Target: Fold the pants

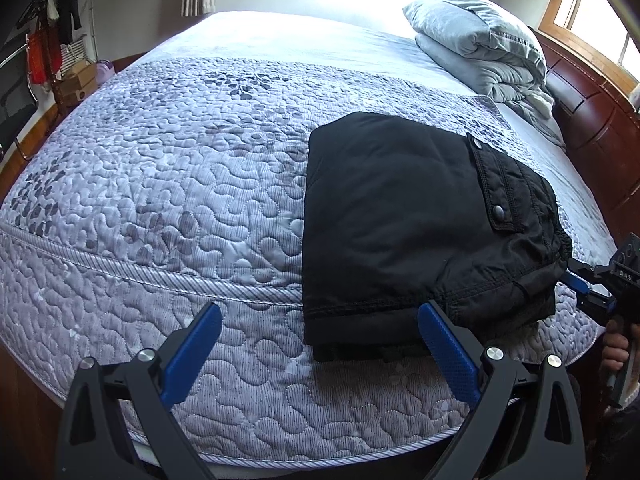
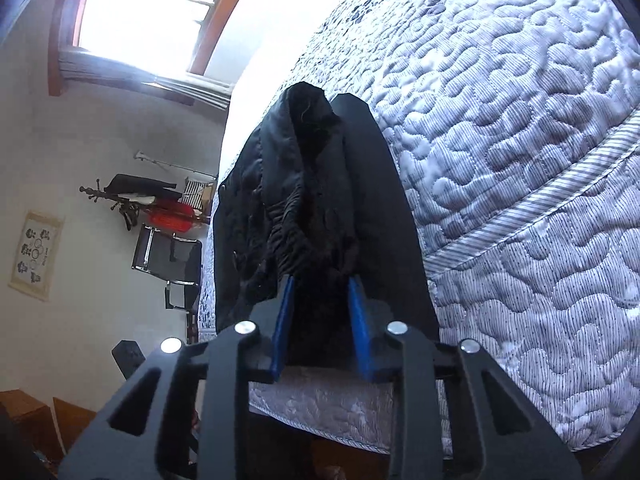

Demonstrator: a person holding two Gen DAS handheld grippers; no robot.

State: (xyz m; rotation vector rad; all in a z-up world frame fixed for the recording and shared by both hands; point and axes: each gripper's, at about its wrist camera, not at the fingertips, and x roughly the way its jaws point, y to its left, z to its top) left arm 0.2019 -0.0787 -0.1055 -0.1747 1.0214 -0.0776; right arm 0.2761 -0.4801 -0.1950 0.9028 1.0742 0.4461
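Left fingers: the left gripper (image 1: 320, 320) is hovering with its blue-padded fingers (image 1: 448, 356) spread wide, gripping nothing; the right-hand pad is lying just beside the near hem of the pants, and whether it touches is unclear.
Right fingers: the right gripper (image 2: 322, 312) is standing nearly closed, its blue pads (image 2: 360, 332) pinching a bunched fold of black cloth at the waist end of the pants.
Right gripper from the left camera: it (image 1: 580, 280) is showing at the 3 o'clock edge of the bundle, with a person's hand (image 1: 618, 350) gripping its handle below.
Pants: the black pants (image 1: 420, 220) are lying as a folded rectangular bundle on the bed (image 1: 180, 160), at the 4 o'clock part of the left view, near the mattress's front edge; a snap-buttoned pocket flap is facing up.
Bedding: a folded grey quilt (image 1: 480, 44) is sitting at 1 o'clock, well apart from the pants, beside the wooden headboard (image 1: 592, 120).
Room: a black chair (image 2: 168, 264) is standing at 9 o'clock in the right view, by the wall.
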